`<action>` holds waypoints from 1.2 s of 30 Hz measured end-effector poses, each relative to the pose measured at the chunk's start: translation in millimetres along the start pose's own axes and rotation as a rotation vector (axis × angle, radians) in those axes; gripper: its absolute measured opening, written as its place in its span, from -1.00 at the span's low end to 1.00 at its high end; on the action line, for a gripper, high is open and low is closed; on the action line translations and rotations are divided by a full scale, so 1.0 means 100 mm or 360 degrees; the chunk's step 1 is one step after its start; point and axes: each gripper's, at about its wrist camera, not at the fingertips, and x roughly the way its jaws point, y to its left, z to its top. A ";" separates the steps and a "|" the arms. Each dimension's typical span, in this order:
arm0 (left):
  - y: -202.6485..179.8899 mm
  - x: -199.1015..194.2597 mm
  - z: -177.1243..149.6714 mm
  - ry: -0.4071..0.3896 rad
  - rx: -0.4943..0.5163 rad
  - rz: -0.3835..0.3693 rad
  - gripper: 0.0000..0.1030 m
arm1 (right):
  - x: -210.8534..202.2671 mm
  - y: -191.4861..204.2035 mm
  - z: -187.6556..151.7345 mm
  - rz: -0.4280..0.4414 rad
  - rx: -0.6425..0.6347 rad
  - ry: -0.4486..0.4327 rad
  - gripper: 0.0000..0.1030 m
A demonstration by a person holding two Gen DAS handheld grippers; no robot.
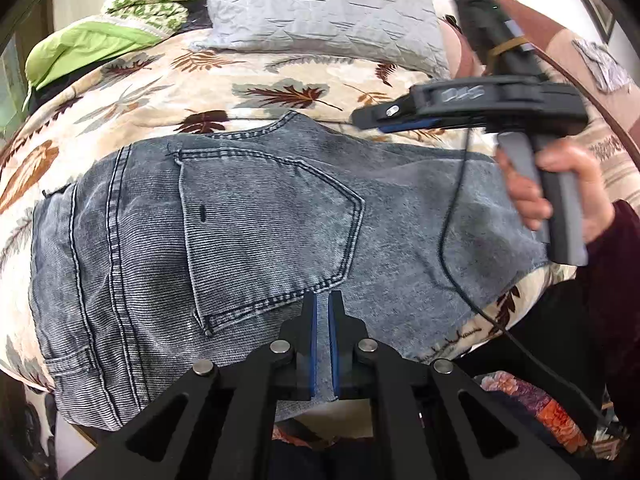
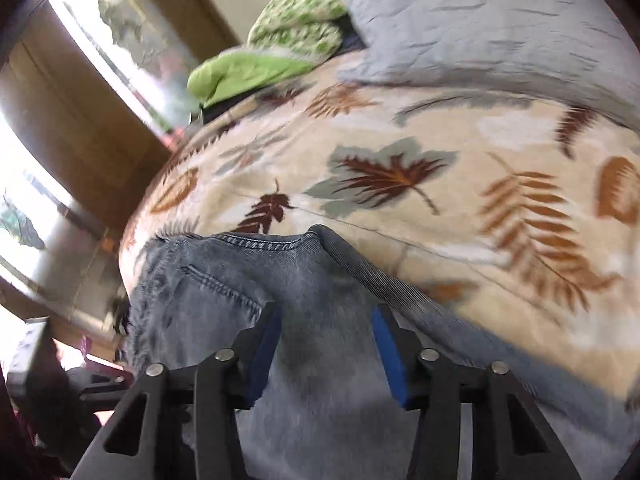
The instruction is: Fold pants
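Note:
Grey-blue denim pants (image 1: 248, 216) lie across a leaf-patterned bed cover (image 1: 248, 76), back pocket (image 1: 268, 224) facing up. My left gripper (image 1: 322, 300) sits at the near edge of the pants. Its blue pads are almost together, with a strip of denim pinched between them. A hand (image 1: 560, 192) holds my right gripper (image 1: 372, 118) above the far right part of the pants, seen side-on. In the blurred right wrist view, the right gripper (image 2: 326, 312) hovers over the pants (image 2: 312, 344) near the waistband seam (image 2: 260, 242). Its pads stand apart and touch nothing.
A grey quilted pillow (image 1: 320, 12) and a green patterned blanket (image 1: 132, 12) lie at the far side of the bed. A black cable (image 1: 452, 248) hangs from the right gripper across the pants. Windows with a wooden frame (image 2: 80, 120) stand to the left of the bed.

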 end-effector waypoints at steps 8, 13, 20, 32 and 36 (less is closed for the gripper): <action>-0.04 0.16 -0.07 -0.0018 -0.0031 0.0029 0.40 | 0.48 -0.02 0.14 -0.0007 -0.0159 0.0182 -0.06; -0.16 0.23 -0.18 0.0002 0.0088 0.0072 0.66 | 0.60 0.08 0.08 -0.0007 -0.0282 0.0269 -0.06; -0.31 0.25 -0.31 -0.0005 0.0247 0.0177 0.74 | 0.62 0.20 0.05 -0.0287 -0.0421 0.0191 -0.92; -0.09 -0.04 -0.12 -0.0101 0.0122 0.0389 0.74 | 0.78 0.09 0.16 -0.0612 -0.0299 0.0085 -0.96; -0.01 0.17 -0.24 0.0091 0.0119 0.0491 0.74 | 0.60 -0.18 0.18 -0.0434 -0.0047 0.0012 -0.97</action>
